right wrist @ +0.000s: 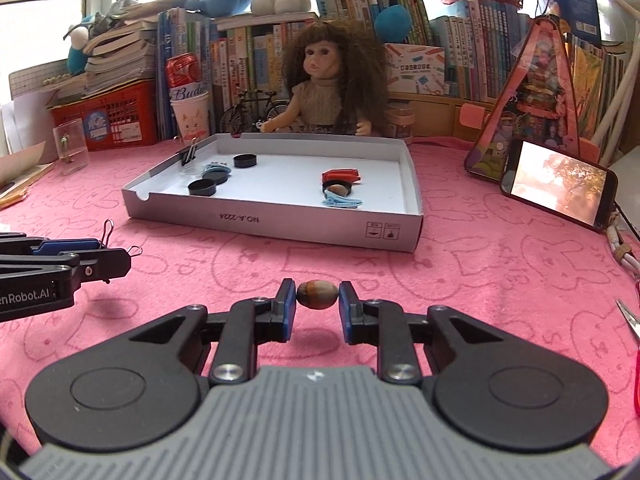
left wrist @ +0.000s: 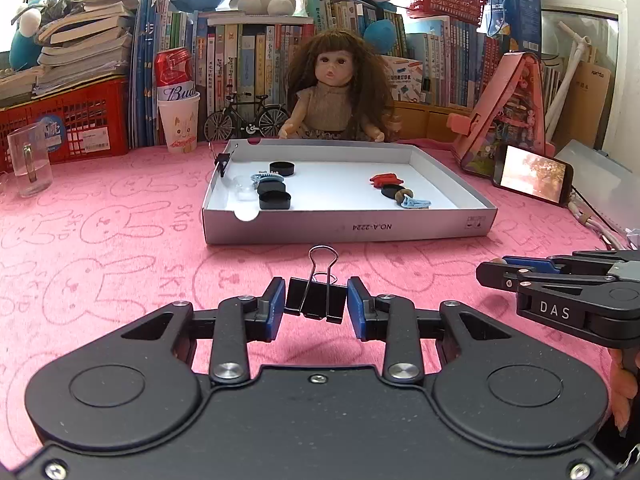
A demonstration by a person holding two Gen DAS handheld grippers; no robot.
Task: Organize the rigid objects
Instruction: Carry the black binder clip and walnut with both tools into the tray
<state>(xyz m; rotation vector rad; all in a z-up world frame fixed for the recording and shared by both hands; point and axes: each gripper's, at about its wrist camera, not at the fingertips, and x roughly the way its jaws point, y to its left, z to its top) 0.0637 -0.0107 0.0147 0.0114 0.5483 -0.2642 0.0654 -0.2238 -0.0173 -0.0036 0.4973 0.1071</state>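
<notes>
Left gripper [left wrist: 316, 304] clamped on black binder clip [left wrist: 315, 300]; right gripper [right wrist: 317, 295] pinching brown acorn [right wrist: 317, 294].

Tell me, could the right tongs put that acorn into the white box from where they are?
Probably yes. The right tongs are shut on the acorn, and only bare pink cloth lies between them and the box. Its walls are low and its middle floor is free.
</notes>
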